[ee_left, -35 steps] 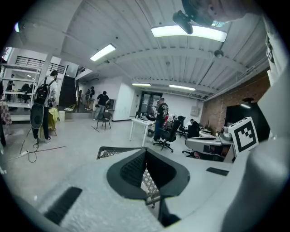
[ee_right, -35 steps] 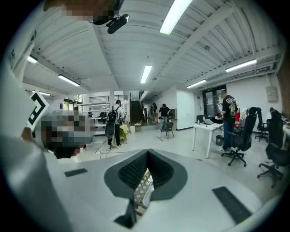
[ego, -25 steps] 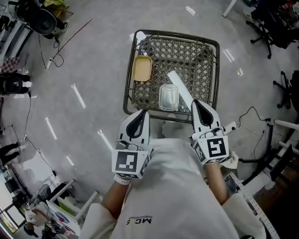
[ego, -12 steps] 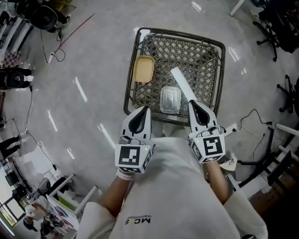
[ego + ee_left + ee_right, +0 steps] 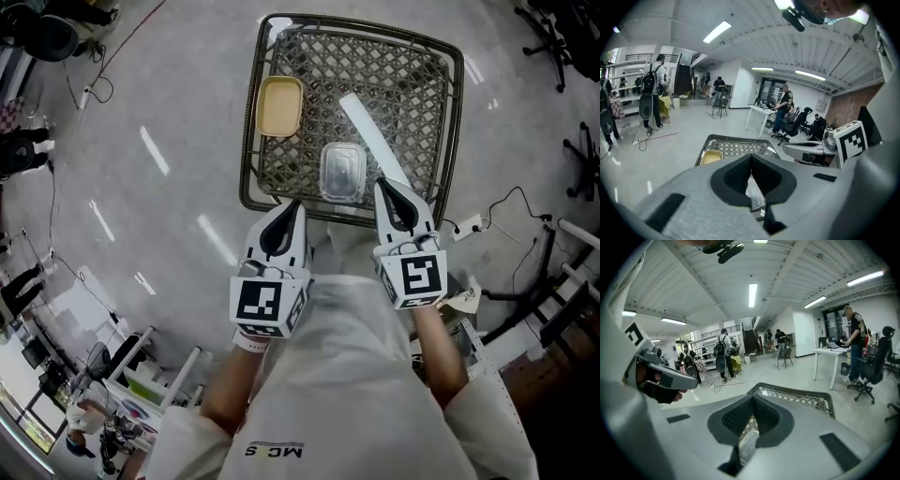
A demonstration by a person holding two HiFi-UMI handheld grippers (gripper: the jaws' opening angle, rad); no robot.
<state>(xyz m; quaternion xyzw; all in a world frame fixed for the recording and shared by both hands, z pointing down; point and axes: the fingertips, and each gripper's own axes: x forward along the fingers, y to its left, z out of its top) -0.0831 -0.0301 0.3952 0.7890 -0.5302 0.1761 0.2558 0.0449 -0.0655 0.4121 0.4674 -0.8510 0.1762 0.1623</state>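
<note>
Head view: a dark, square wire-mesh metal basket is shown standing on the grey polished floor. Three items are contained in it. A shallow yellow rectangular tray is placed against the left wall. A clear rectangular plastic container is placed near the front rim. A flat white strip is laid diagonally just to the right of that container.

The left hand-held gripper is held over the front rim of the basket, to the left of the clear container. Its jaws are pressed together and nothing is pinched between them. This is confirmed in the left gripper view, where the black pads are seen meeting at the tip.

The right hand-held gripper is held over the same rim, at the near end of the white strip (contact with the strip cannot be confirmed). Its jaws are likewise pressed together on nothing, as shown in the right gripper view.

The clear container is located between the two tips and apart from both.

A white socket strip is seen on the floor to the right of the basket. Standing people, white desks and office chairs are visible far behind in both gripper views.
</note>
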